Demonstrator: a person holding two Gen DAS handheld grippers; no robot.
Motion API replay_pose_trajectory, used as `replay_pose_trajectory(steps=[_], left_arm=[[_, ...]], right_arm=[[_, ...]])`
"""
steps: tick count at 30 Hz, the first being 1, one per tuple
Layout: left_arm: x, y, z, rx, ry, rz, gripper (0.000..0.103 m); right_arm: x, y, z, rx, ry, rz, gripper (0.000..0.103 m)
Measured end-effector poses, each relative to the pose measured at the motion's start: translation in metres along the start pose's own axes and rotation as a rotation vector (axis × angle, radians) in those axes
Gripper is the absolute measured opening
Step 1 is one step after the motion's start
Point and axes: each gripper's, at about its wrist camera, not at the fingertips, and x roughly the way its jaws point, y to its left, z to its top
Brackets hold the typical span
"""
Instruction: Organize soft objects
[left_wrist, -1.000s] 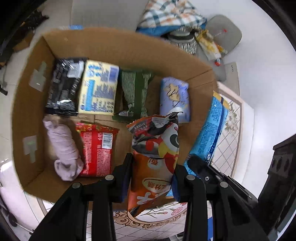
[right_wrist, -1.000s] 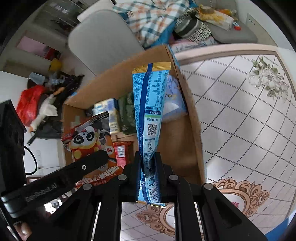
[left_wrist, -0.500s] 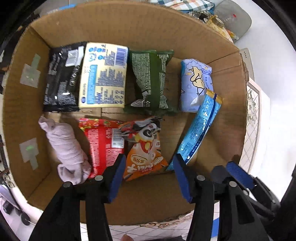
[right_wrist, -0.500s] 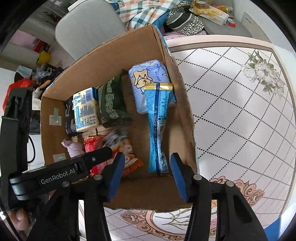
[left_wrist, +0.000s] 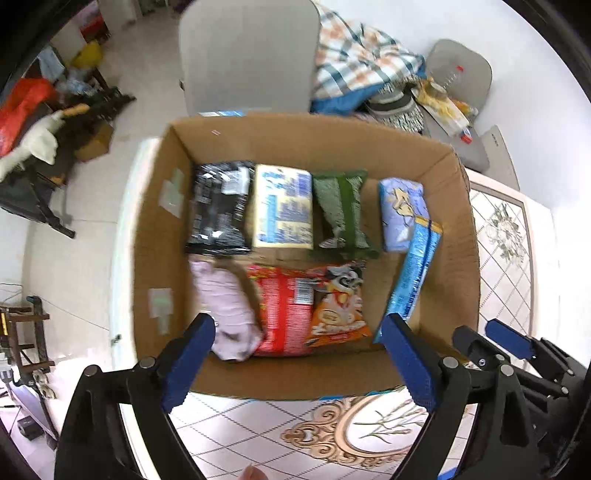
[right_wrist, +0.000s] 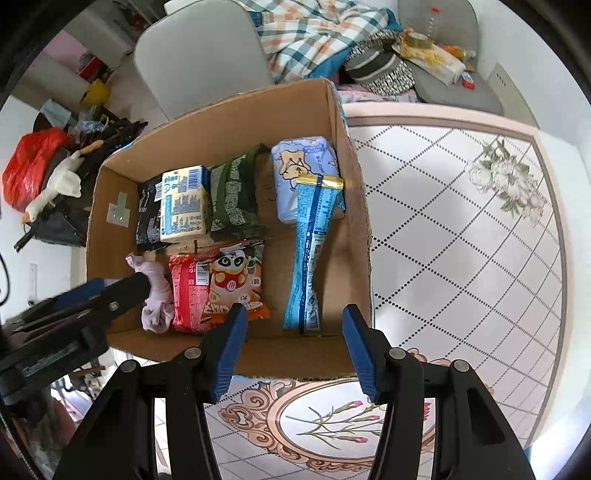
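Observation:
A cardboard box holds several soft packs. The orange panda snack bag lies beside a red pack and a rolled pink cloth. The long blue pack lies along the right wall, its top on a light blue tissue pack. Black, yellow and green packs fill the back row. My left gripper and my right gripper are both open and empty, above the box's near wall.
The box stands on a patterned tile table. A grey chair with a plaid blanket stands behind it. Clutter, with a red bag, lies at the left. The right gripper shows in the left wrist view.
Both grippers let go of their packs, which now lie in the box. Both then pulled back and up, so the whole box is in view.

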Motion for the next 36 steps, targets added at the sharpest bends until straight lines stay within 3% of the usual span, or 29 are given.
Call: replay_pose_trajectory(steps=[5,14,19,28,36], left_arm=[[-0.008,0.008,-0.006,-0.028,-0.051,0.036,0.101],[-0.020,0.019,-0.016,-0.064,-0.097,0.091,0.102],[-0.026,0.020,-0.022,-0.060,-0.120,0.167,0.102],[-0.040,0.018,-0.031,-0.057,-0.138,0.165,0.102],[-0.089,0.009,-0.052,-0.045,-0.204,0.117,0.101]], right_arm=[[-0.011,0.010,-0.007,-0.044,-0.020,-0.032,0.058],[-0.024,0.023,-0.012,-0.086,-0.073,-0.105,0.095],[-0.023,0.026,-0.012,-0.097,-0.085,-0.137,0.103],[-0.027,0.028,-0.018,-0.105,-0.094,-0.134,0.103],[-0.071,0.034,-0.038,-0.121,-0.148,-0.081,0.103]])
